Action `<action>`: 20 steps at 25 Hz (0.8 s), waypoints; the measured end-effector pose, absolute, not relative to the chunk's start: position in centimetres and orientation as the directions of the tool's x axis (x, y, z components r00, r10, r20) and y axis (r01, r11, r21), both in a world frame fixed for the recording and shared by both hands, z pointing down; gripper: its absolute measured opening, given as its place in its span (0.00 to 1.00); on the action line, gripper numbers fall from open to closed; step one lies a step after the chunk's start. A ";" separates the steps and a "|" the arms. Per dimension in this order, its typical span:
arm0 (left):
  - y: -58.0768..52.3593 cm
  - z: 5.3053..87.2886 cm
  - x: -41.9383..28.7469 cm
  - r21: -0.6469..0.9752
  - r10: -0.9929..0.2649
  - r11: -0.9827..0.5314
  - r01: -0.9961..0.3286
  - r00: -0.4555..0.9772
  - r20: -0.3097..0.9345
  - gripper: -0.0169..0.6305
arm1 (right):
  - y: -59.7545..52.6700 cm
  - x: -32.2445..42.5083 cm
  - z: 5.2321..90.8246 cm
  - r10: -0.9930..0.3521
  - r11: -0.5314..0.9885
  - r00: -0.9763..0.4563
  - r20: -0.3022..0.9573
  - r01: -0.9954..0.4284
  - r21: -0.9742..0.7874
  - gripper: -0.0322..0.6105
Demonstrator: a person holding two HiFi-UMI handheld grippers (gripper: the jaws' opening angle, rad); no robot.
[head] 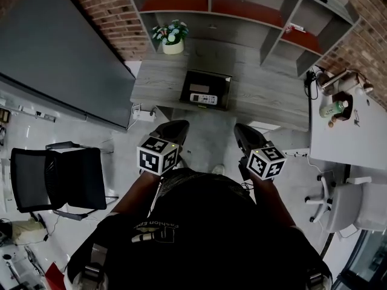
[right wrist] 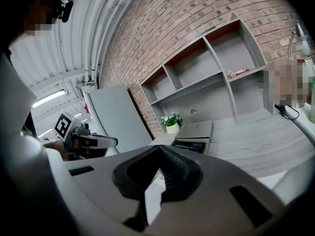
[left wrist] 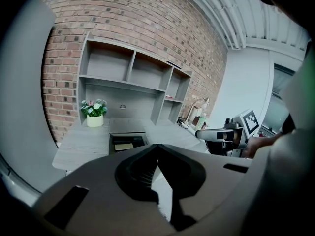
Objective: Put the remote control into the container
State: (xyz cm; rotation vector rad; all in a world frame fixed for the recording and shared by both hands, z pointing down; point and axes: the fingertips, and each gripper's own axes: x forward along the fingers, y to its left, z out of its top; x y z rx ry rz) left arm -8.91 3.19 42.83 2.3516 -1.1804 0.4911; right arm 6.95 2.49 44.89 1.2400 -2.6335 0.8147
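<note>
A dark open container [head: 205,88] stands on the grey wooden desk [head: 260,83] at the far side of the head view. A light remote control [head: 203,99] lies inside it, near its front wall. The left gripper view shows the same container [left wrist: 127,140], and so does the right gripper view, small and far off [right wrist: 191,145]. My left gripper [head: 175,125] and right gripper [head: 240,129] hang side by side over the floor, short of the desk. Both point toward the container. The jaws of each meet at the tips, left [left wrist: 157,146] and right [right wrist: 158,147], with nothing between them.
A white pot of flowers [head: 172,40] stands behind the container, under a grey wall shelf [head: 242,11]. A black chair [head: 57,177] is at the left. At the right, a white table [head: 344,132] carries bottles. A power strip [head: 144,115] lies by the desk leg.
</note>
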 end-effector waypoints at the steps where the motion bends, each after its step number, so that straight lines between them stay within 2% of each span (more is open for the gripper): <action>1: 3.3 43.0 -9.2 0.245 -0.647 -0.525 -0.815 0.569 0.508 0.04 | 2.5 6.5 44.8 -0.682 0.519 -0.657 0.322 -0.745 -0.420 0.06; 20: 1.8 42.9 -9.7 0.258 -0.604 -0.583 -0.770 0.623 0.496 0.04 | 2.9 5.9 45.4 -0.721 0.465 -0.600 0.348 -0.790 -0.400 0.06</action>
